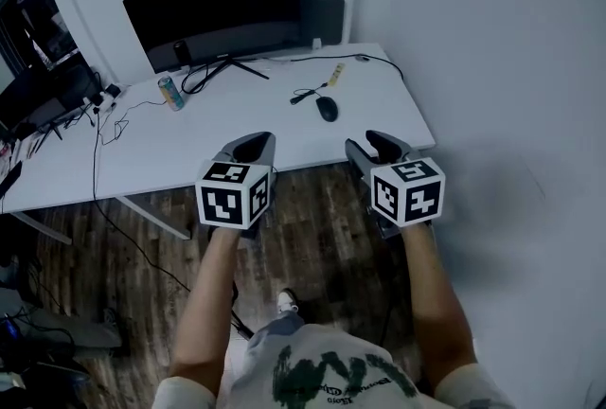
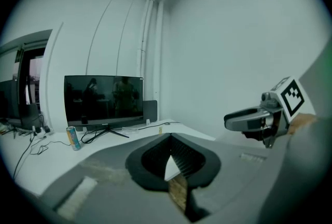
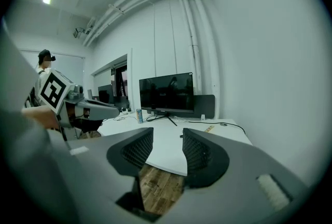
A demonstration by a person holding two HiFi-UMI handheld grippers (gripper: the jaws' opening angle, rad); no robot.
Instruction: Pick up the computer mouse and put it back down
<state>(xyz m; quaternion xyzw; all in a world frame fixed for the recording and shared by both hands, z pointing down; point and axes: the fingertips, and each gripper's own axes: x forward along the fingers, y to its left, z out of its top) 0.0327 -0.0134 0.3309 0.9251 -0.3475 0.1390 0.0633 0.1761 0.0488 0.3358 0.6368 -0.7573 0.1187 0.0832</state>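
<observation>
The black computer mouse (image 1: 327, 109) lies on the white table (image 1: 388, 90), right of centre, with a cable end just left of it. Both grippers hover over the wooden floor, short of the table's near edge and apart from the mouse. My left gripper (image 1: 254, 148) is shut, its pads meeting at the tips (image 2: 170, 136) with nothing in them. My right gripper (image 1: 380, 146) is open, and between its jaws (image 3: 168, 140) only the table edge and floor show. Each gripper appears in the other's view: the right one (image 2: 245, 120) and the left one (image 3: 101, 110).
A wide dark monitor (image 1: 222, 9) stands at the back of the table, with a drinks can (image 1: 171, 93) to its left and loose cables (image 1: 114, 118) trailing over the edge. A white wall (image 1: 511, 66) closes the right side. Another desk with gear (image 1: 38, 104) lies left.
</observation>
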